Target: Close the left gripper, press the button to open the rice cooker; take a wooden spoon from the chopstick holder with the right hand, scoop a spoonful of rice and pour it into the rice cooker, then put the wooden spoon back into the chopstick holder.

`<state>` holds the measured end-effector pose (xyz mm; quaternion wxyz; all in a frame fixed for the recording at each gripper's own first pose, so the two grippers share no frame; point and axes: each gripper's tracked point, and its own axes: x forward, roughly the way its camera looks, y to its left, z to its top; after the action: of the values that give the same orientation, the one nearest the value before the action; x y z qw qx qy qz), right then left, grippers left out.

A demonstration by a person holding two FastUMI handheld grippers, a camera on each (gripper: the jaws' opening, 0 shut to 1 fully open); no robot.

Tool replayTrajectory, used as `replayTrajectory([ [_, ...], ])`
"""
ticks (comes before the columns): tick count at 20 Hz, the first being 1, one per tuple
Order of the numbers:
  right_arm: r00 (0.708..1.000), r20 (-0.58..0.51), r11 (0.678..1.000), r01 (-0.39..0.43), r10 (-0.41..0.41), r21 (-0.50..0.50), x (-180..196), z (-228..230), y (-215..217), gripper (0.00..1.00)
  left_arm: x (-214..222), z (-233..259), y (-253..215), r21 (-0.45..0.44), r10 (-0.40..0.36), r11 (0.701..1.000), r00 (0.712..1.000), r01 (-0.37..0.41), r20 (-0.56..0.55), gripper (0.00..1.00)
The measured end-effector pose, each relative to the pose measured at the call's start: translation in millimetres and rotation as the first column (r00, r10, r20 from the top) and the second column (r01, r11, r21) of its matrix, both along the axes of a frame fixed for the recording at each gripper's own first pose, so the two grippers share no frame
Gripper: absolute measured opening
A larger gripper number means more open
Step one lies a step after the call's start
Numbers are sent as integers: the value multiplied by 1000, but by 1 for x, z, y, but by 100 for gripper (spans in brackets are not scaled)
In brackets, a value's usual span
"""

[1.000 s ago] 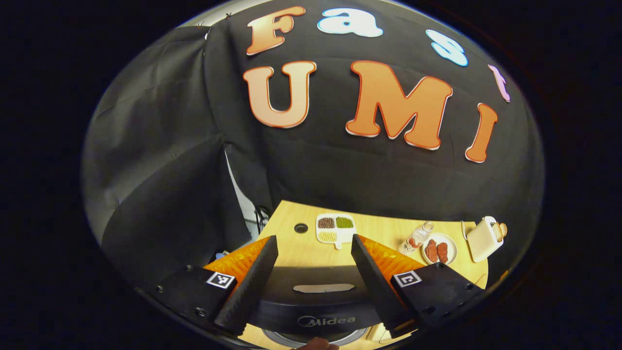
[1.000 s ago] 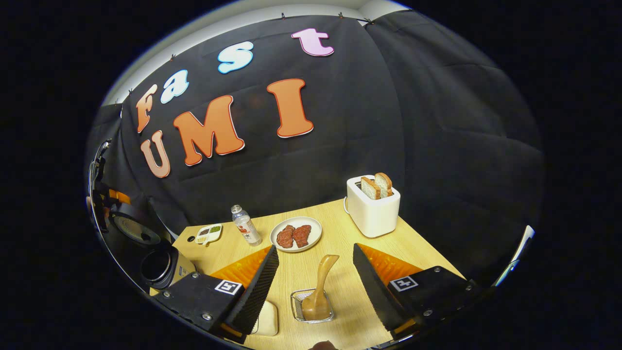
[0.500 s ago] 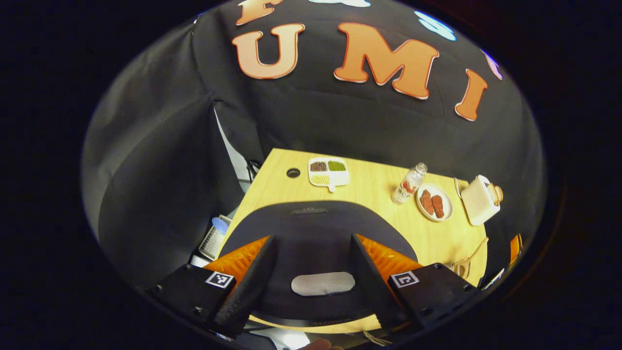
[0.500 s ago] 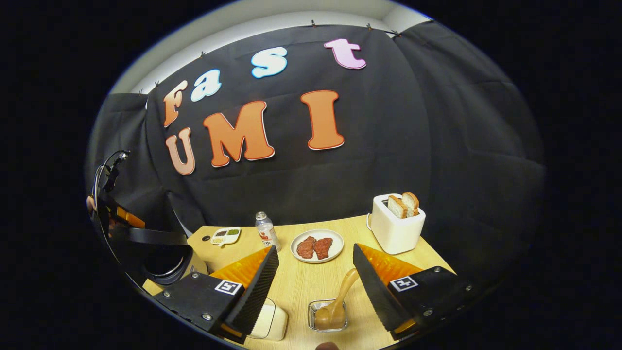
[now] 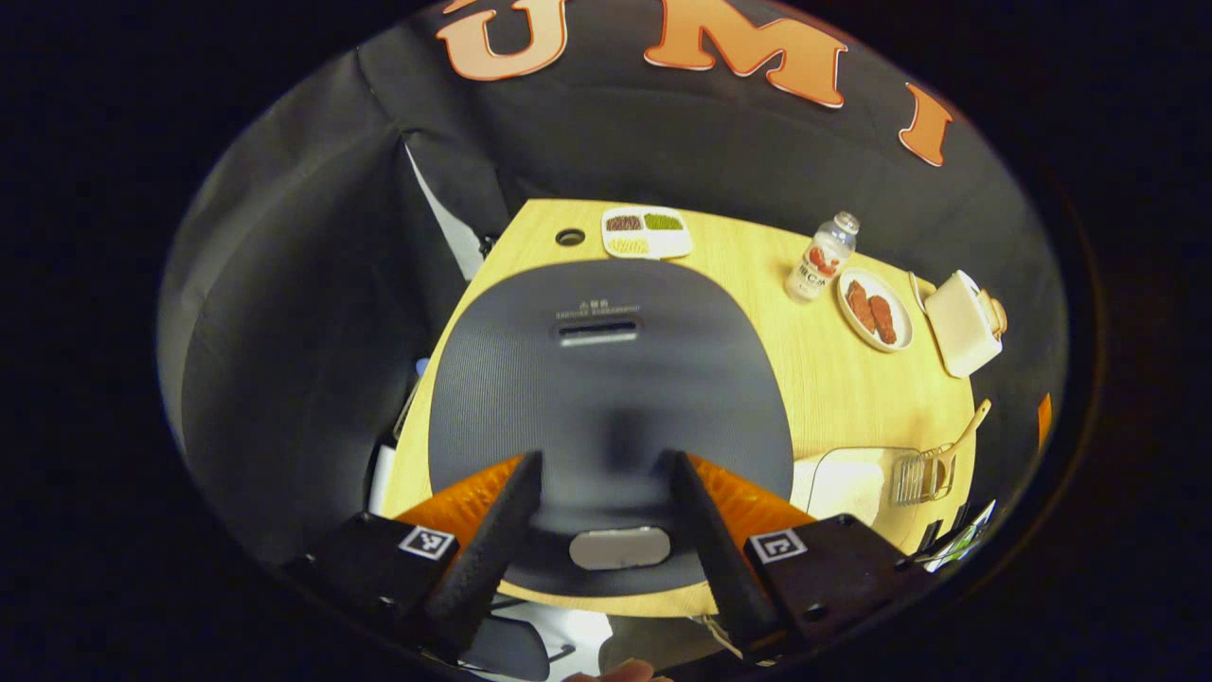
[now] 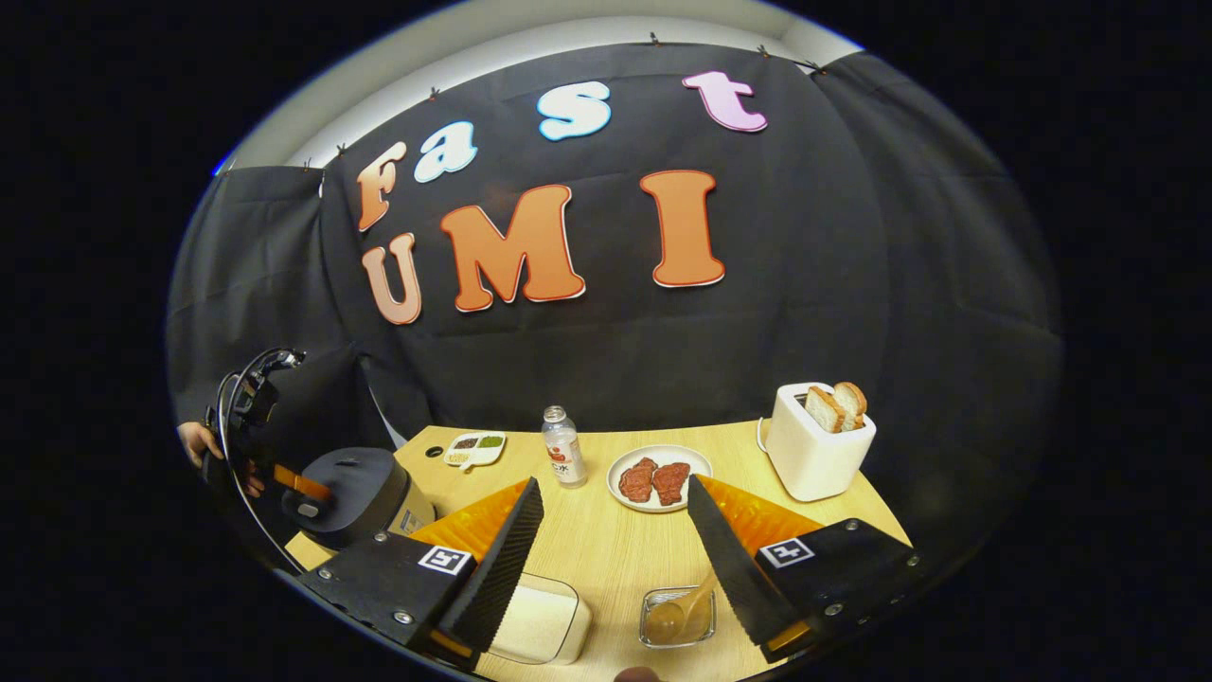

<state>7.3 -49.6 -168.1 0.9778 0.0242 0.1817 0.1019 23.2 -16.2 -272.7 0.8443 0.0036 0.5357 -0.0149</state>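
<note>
Over the cooker (image 5: pixel 606 379), the left gripper (image 5: pixel 598 559) hangs with its jaws apart, gripping nothing; the grey button (image 5: pixel 620 547) sits between the fingers, contact can't be told. Cooker lid is down, dark and ribbed, with a slot near its far edge at 12 o'clock. Past the lid at 12, a small divided tray (image 5: pixel 646 232) of grains, and a hole in the table (image 5: pixel 852 398) at 11. At 1 o'clock a bottle (image 5: pixel 820 258), just beside it a plate (image 5: pixel 876 310) with two red pieces, then a white toaster (image 5: pixel 962 322) at 2. At 3 o'clock the rice box (image 5: pixel 847 483) and the wire holder (image 5: pixel 920 474) side by side, with the spoon (image 5: pixel 964 431) handle sticking up out of the holder.

In the right gripper view, the right gripper (image 6: pixel 611 559) is also spread wide, nothing between the fingers. Below it at 6 the holder (image 6: pixel 678 616) with the spoon (image 6: pixel 684 606) in it, close to the right finger; touching or not can't be told. Rice box (image 6: pixel 540 620) at 7, partly behind the left finger. Plate (image 6: pixel 659 478) at 12, bottle (image 6: pixel 563 459) at 11, tray (image 6: pixel 473 448) farther at 10. Toaster (image 6: pixel 816 440) with two bread slices at 1. Cooker (image 6: pixel 355 493) at 9, and on top of it the left gripper (image 6: pixel 298 481) held by a hand (image 6: pixel 199 440).
</note>
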Motion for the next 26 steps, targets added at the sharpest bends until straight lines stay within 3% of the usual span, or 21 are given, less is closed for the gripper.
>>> replayTrajectory([
  [5,997,29,997,-77,78,-17,2,5,31,95,1,1,1,19,49,999,994,-51,97,100],
  [11,987,64,987,-147,151,-60,2,15,60,95,0,2,1,26,86,995,955,-97,285,98],
  [14,980,82,982,-178,183,-70,2,26,78,95,0,7,3,68,59,994,937,-87,344,97],
  [18,970,134,977,-194,204,-88,3,43,97,95,8,74,-17,48,5,998,854,-35,520,99],
  [26,932,298,979,-190,205,-79,2,103,122,95,-6,191,-36,-28,29,1000,657,-12,753,99],
])
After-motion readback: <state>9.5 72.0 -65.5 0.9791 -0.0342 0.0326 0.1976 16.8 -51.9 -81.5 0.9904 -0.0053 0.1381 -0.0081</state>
